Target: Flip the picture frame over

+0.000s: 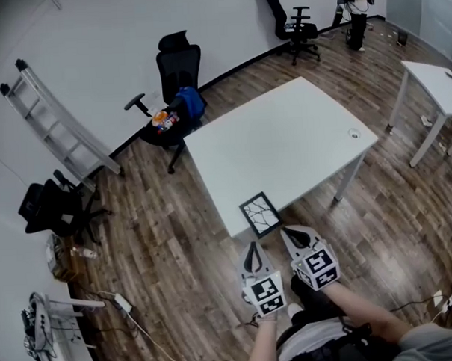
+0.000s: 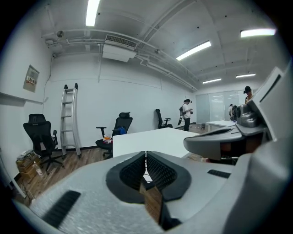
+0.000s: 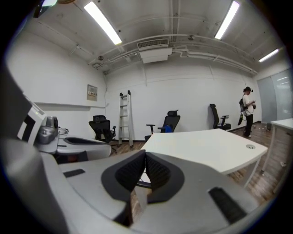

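Observation:
A small black picture frame [image 1: 260,214] with a white cracked-line print lies face up at the near corner of the white table [image 1: 284,140]. My left gripper [image 1: 252,250] hangs just short of that corner, over the floor, jaws shut with nothing in them. My right gripper [image 1: 291,234] is beside it, a little right of the frame, also shut and empty. In the left gripper view the shut jaws [image 2: 145,157] point at the table edge [image 2: 151,139]. In the right gripper view the closed jaws [image 3: 145,157] face the tabletop [image 3: 201,144]; the frame is mostly hidden behind them.
A black office chair [image 1: 173,85] with a blue bag stands behind the table's far left corner. A ladder [image 1: 55,120] leans on the left wall. A second white table [image 1: 435,92] is at the right. A person [image 1: 357,6] stands far back.

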`<act>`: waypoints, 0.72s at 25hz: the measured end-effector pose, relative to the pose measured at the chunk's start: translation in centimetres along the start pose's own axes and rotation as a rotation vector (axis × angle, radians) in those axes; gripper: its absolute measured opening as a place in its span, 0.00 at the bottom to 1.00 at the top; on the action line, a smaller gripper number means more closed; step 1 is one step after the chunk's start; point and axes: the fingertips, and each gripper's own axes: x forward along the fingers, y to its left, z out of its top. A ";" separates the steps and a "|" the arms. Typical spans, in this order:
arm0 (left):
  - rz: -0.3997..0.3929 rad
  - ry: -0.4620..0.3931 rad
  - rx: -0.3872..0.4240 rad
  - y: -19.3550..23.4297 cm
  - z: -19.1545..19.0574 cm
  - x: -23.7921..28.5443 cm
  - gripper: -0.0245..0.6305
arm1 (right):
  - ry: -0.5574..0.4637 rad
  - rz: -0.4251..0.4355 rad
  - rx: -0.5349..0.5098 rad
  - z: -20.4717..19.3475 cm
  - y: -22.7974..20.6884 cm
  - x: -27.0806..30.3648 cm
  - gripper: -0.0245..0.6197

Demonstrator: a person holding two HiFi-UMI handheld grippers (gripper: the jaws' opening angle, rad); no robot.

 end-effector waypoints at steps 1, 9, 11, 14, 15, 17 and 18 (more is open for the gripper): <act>0.003 0.018 -0.007 0.1 -0.3 0.9 0.04 | 0.012 0.009 0.004 -0.2 -0.5 0.9 0.05; 0.037 0.187 -0.093 1.3 -4.2 6.8 0.04 | 0.117 0.056 0.038 -2.6 -5.5 6.9 0.09; 0.043 0.226 -0.120 1.1 -5.2 7.7 0.04 | 0.156 0.072 0.034 -3.6 -6.6 7.6 0.10; 0.047 0.268 -0.154 1.3 -6.5 9.0 0.09 | 0.220 0.095 0.037 -5.4 -8.3 8.6 0.11; 0.047 0.281 -0.186 1.5 -7.1 9.3 0.10 | 0.239 0.103 0.035 -5.9 -8.7 8.9 0.11; 0.033 0.315 -0.270 1.9 -8.1 9.9 0.16 | 0.272 0.113 0.030 -7.0 -9.2 9.6 0.11; 0.020 0.333 -0.306 2.0 -8.6 10.3 0.19 | 0.289 0.119 0.030 -7.5 -9.4 10.0 0.11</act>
